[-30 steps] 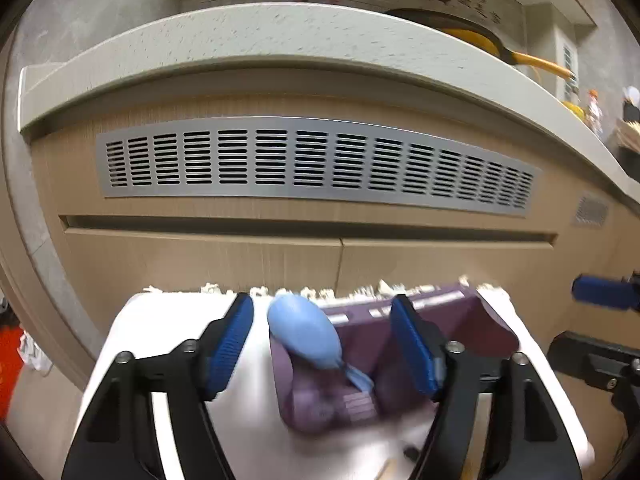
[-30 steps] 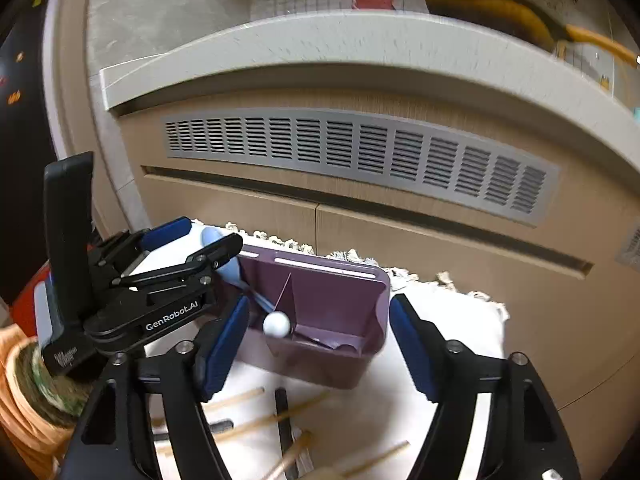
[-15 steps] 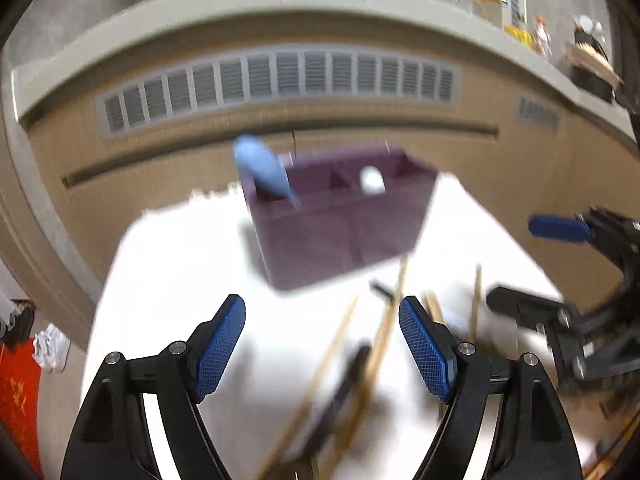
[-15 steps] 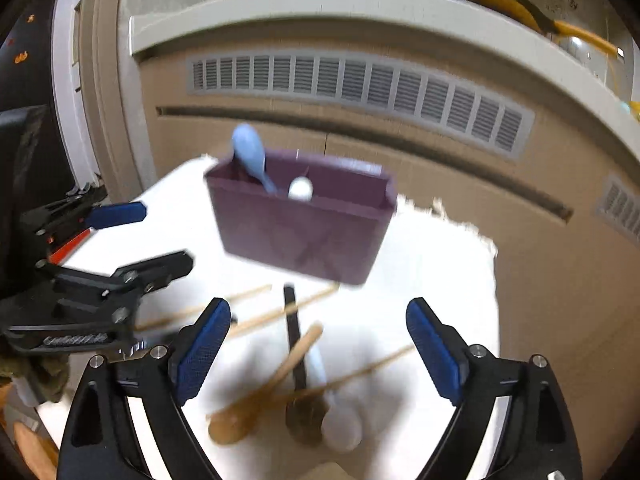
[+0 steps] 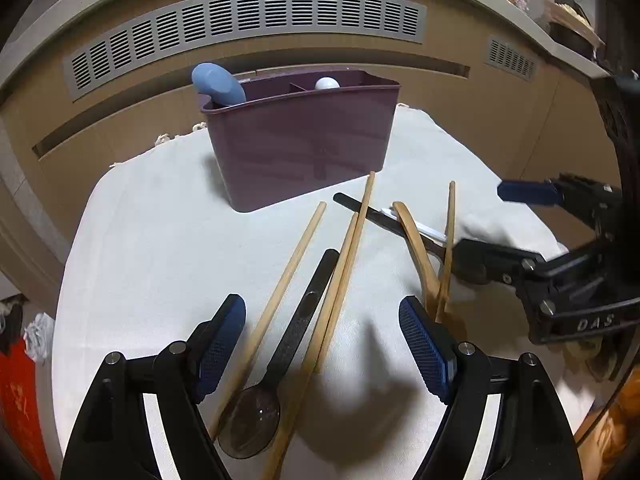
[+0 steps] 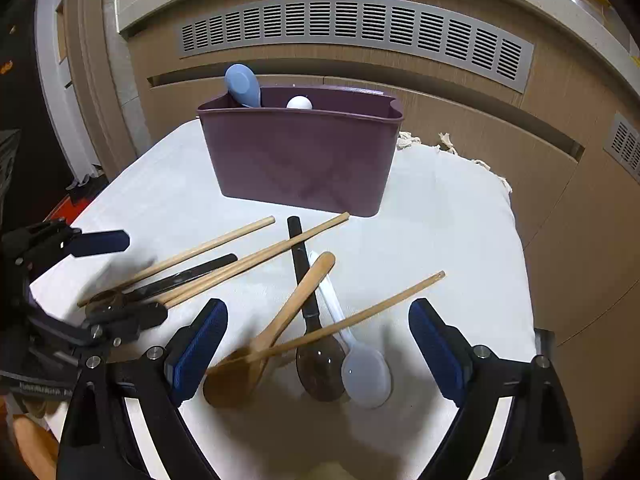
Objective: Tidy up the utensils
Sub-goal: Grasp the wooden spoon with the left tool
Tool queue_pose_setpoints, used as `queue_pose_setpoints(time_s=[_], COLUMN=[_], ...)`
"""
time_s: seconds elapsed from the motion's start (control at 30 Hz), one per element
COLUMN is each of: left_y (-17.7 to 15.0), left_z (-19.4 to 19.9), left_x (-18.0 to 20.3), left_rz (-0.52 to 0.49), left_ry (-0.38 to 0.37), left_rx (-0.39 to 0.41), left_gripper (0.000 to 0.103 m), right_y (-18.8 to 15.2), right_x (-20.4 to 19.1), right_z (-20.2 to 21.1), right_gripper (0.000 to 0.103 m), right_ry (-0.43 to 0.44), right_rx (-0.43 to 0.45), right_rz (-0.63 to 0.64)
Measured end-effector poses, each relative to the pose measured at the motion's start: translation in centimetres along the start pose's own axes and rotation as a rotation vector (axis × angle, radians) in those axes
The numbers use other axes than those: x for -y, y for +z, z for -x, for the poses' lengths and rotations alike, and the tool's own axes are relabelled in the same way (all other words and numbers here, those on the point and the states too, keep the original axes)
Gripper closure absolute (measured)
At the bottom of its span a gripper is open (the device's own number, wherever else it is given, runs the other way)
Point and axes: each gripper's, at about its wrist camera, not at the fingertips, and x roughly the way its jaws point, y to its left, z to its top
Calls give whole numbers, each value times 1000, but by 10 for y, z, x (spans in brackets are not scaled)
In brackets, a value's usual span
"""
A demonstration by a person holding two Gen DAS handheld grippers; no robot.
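Observation:
A dark purple utensil holder [image 5: 300,148] stands at the back of a white cloth [image 5: 160,240]. A blue spoon [image 5: 218,84] and a white spoon end [image 5: 327,83] stick out of it. Loose on the cloth lie wooden chopsticks [image 5: 288,276], a black spoon [image 5: 304,320], a wooden spoon [image 6: 296,304], a second black spoon [image 6: 304,280], a white spoon [image 6: 364,372] and a thin wooden stick [image 6: 360,316]. My left gripper [image 5: 322,344] hangs open over the black spoon and chopsticks. My right gripper [image 6: 318,344] is open above the wooden, black and white spoons. Neither holds anything.
Behind the cloth rises a wooden cabinet front with a grey vent grille [image 6: 352,24] under a pale counter edge. The cloth's fringe [image 6: 448,140] hangs at the back right. Something red [image 5: 20,380] sits low on the left, off the cloth.
Both grippers have drawn back from the purple holder and dipped toward the loose utensils. The holder looks farther off, and both pairs of jaws stand a little wider.

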Motion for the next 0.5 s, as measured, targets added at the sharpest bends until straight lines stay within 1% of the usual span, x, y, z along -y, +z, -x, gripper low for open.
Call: queue_pose_setpoints(time_s=[0.23, 0.27, 0.3, 0.33, 0.37, 0.4, 0.43, 0.5], left_y=[-2, -3, -4, -5, -6, -7, -9, -12], left_z=[3, 4, 5, 5, 6, 7, 7, 9], left_x=[-11, -14, -17, -20, -23, -25, -30, -36], left_rz=[34, 42, 51, 61, 69, 77, 88, 106], left_ry=[17, 19, 19, 21, 24, 27, 30, 36], left_rx=[4, 8, 14, 19, 22, 24, 24, 21], left_gripper=[24, 24, 24, 24, 24, 24, 24, 24], right_y=[-8, -8, -5, -2, 0, 4, 8, 15], right_x=[4, 4, 2, -1, -2, -4, -6, -11], right_z=[-5, -7, -9, -12, -14, -18, -23, -31], right_gripper=[14, 19, 29, 36, 51, 62, 65, 66], right_ry=[7, 6, 1, 3, 12, 28, 44, 43], right_rx=[-5, -6, -6, -11, -19, -35, -56, -80], right_rz=[5, 8, 18, 28, 36, 45, 51, 58])
